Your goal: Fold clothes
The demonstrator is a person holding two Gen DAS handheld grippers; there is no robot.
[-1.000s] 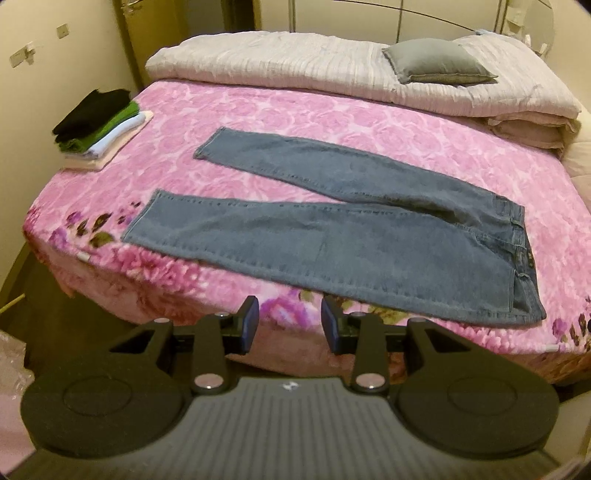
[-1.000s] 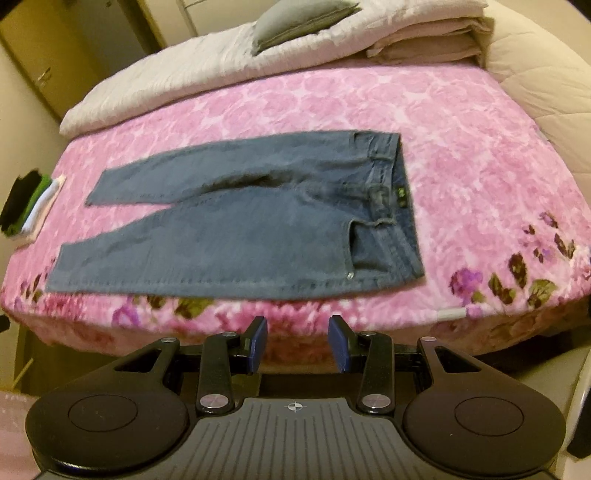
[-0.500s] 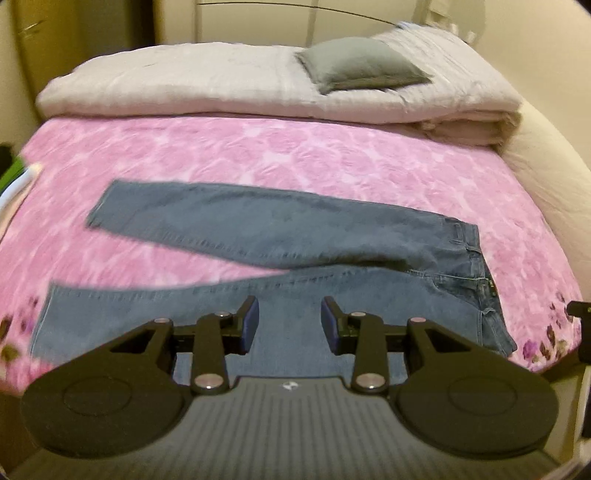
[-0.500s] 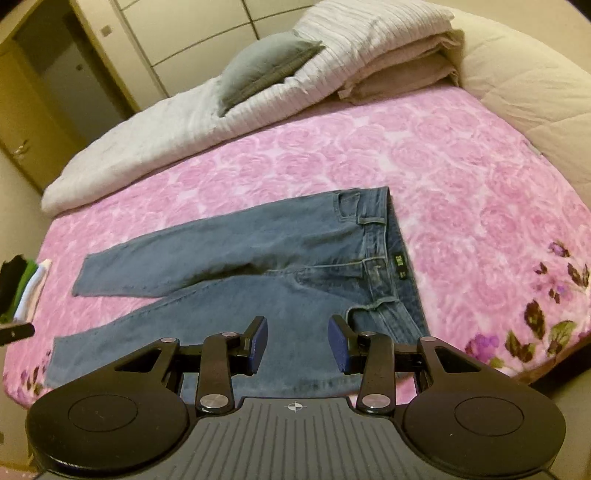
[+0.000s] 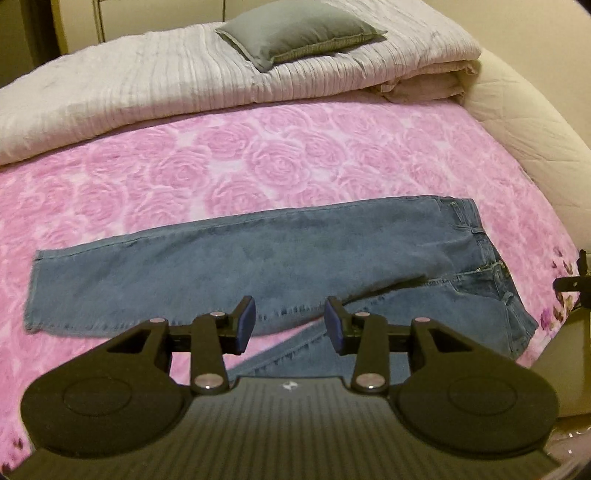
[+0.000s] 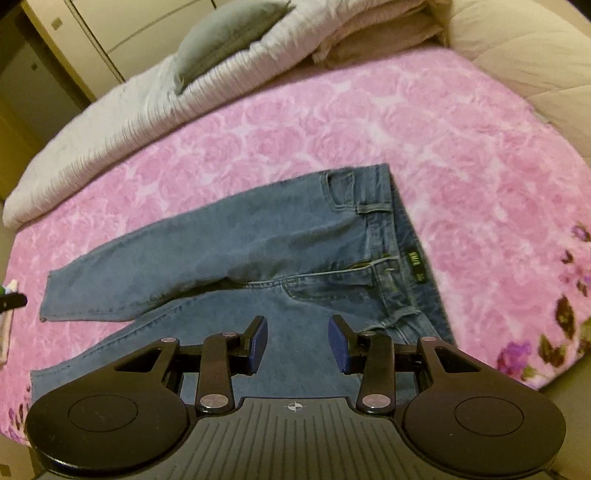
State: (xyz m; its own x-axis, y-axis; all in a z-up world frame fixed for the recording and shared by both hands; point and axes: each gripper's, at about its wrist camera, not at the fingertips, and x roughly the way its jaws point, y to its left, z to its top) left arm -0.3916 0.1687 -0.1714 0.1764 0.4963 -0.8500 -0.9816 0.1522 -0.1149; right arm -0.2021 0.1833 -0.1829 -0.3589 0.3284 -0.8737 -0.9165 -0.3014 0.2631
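Over the jeans (image 5: 280, 258), both hand-held grippers (image 5: 289, 325) (image 6: 297, 341), empty and wide, have moved closer.

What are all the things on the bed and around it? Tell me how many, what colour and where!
jeans: one pair, blue, spread flat on the near part of the bed, legs apart, waist to the right
blanket: one, pink with roses, covering the bed
quilt: one, pale grey, folded along the far end of the bed
pillow: one, grey-green, on top of the quilt
folded clothes: a small pile, mostly cut off at the left edge of the right view
left gripper: one, black with blue pads, open above the jeans
right gripper: one, black with blue pads, open above the jeans
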